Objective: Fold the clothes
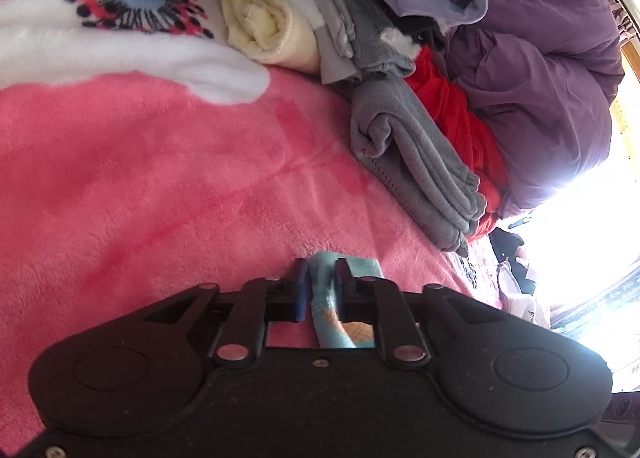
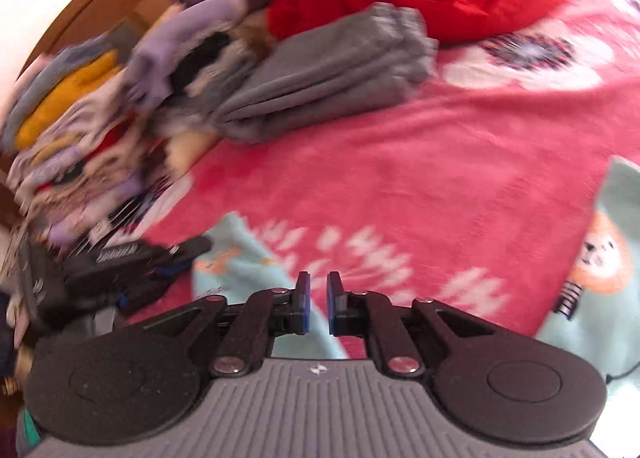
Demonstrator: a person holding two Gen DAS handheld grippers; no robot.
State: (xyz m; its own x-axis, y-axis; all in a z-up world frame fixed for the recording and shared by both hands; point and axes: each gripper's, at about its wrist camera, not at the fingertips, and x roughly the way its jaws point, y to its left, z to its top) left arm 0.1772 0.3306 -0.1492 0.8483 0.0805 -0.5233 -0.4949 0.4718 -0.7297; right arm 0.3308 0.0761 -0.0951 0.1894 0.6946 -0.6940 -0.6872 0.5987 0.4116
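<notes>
Pink fleece floral blanket [image 1: 140,178]: folded grey fleece garment [image 1: 420,178], pale-blue printed garment [image 2: 608,258], mixed clothes pile [image 2: 80,130] on top.

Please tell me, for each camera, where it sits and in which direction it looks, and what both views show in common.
Left wrist: sits on the left gripper, looking along its fingers, angled down at the pink blanket; the gripper is shut on a light blue garment.
Right wrist: sits on the right gripper, angled down at the blanket; its jaws are apart with nothing between them; the left gripper shows at left.
Shared: blanket, folded grey garment, red garment, light blue garment.
</notes>
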